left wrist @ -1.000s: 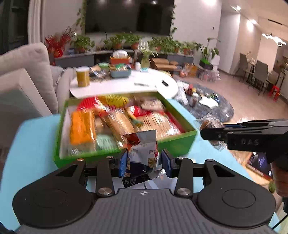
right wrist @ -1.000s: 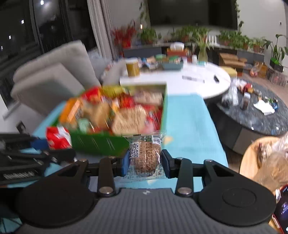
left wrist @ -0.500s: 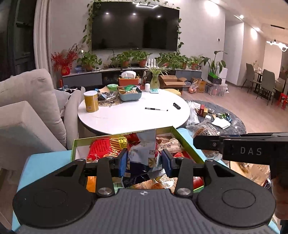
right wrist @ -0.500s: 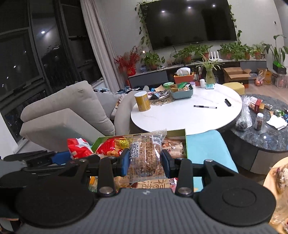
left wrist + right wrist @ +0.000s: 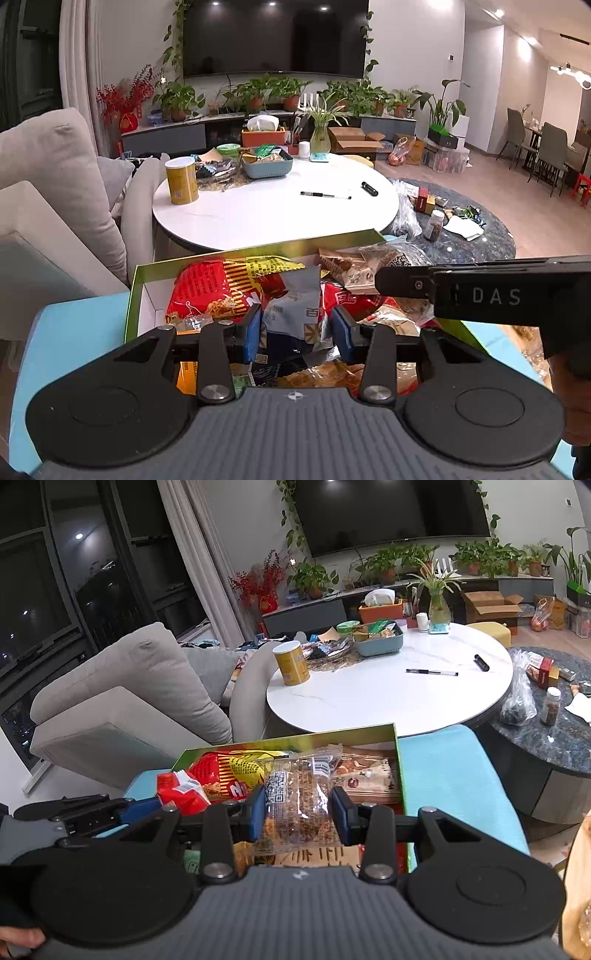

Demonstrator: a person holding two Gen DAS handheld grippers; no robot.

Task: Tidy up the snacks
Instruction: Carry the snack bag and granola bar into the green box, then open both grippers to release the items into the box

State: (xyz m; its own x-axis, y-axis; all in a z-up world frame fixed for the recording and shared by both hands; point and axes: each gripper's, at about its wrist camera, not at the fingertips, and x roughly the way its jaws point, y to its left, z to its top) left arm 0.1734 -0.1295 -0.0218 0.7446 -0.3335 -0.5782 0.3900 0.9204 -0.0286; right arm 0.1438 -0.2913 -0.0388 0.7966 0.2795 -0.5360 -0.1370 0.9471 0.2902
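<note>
Snacks fill the green box (image 5: 255,248) on the blue worktop (image 5: 77,332); the left gripper (image 5: 295,328) pinches a blue-grey packet (image 5: 295,306), the right gripper (image 5: 297,814) a clear-wrapped cake (image 5: 299,797). Beyond stands a white round table (image 5: 273,210). Both packets, short of the box a second ago, now hang over it.

Black grippers (image 5: 295,328), blue pads (image 5: 252,334), silver screws, "DAS" marking.
</note>
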